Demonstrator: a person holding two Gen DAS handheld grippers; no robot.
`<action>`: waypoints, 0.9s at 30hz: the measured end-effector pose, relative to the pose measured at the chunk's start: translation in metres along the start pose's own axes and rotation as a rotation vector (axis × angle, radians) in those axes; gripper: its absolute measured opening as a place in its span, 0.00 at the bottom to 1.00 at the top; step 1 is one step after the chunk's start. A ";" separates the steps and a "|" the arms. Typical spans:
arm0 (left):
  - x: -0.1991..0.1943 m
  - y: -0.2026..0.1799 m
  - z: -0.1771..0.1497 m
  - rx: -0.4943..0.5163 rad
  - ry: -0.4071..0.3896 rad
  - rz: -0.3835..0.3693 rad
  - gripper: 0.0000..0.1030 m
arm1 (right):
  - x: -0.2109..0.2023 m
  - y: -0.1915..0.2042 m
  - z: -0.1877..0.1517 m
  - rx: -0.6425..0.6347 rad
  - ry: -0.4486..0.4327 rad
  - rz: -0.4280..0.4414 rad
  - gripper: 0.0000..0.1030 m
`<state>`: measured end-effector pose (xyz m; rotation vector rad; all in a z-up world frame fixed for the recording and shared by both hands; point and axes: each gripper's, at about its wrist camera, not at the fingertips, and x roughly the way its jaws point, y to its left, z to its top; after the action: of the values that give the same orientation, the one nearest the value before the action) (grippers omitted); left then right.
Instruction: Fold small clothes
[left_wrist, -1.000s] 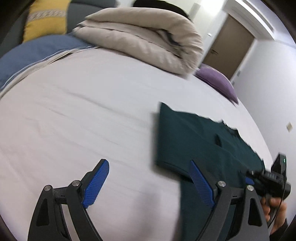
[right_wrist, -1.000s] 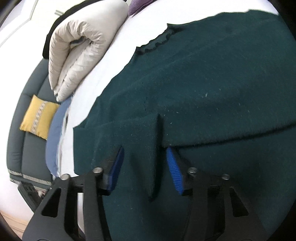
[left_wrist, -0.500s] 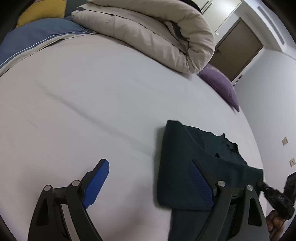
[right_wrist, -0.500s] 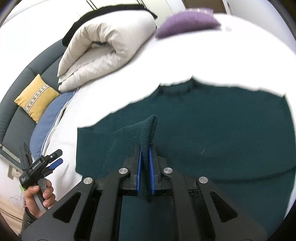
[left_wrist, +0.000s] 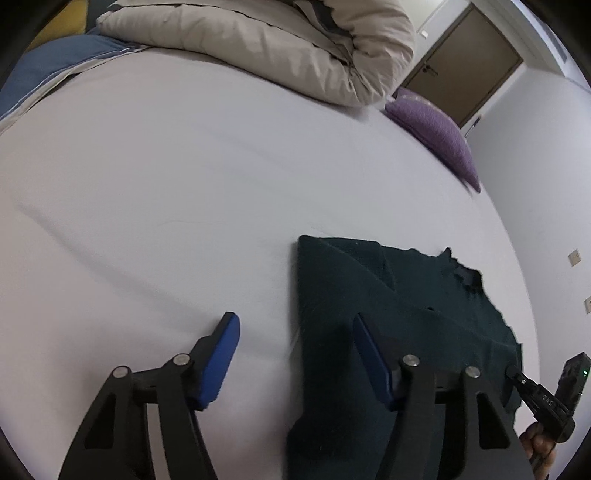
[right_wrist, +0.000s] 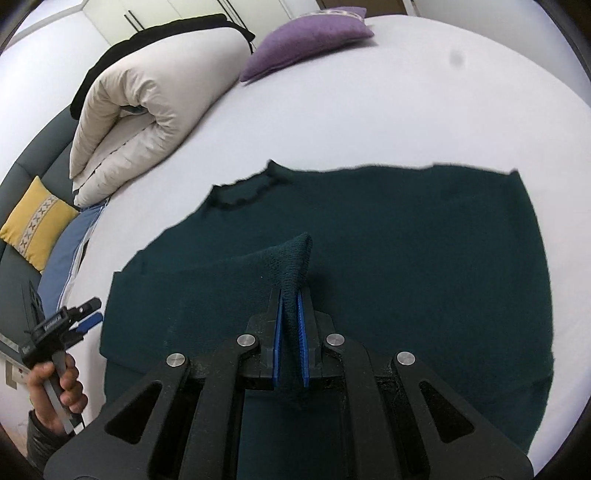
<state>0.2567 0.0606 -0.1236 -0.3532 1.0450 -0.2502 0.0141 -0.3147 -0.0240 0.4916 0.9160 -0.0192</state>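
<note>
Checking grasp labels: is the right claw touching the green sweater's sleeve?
Touching. The right wrist view shows the right claw shut on the sleeve cuff of the green sweater, knit pinched between both blue pads.

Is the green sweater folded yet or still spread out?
Mostly spread: the green sweater lies flat on the bed; only its sleeve cuff is lifted, pinched by the right hand-held gripper.

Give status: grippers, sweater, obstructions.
Right hand-held gripper shut on sweater cuff, lifted. Left hand-held gripper open, empty, at sweater edge. Nothing obstructing.
</note>
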 end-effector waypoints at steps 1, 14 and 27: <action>0.006 -0.003 0.003 0.011 0.010 0.008 0.61 | 0.003 -0.004 -0.002 0.008 0.002 0.008 0.07; 0.033 -0.012 0.015 0.069 -0.005 0.078 0.15 | -0.003 0.007 -0.003 -0.057 -0.086 0.021 0.06; 0.033 -0.013 0.005 0.095 -0.067 0.098 0.11 | 0.014 -0.009 0.001 -0.010 -0.070 -0.032 0.03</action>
<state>0.2763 0.0378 -0.1422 -0.2228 0.9779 -0.1973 0.0215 -0.3207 -0.0373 0.4642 0.8556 -0.0609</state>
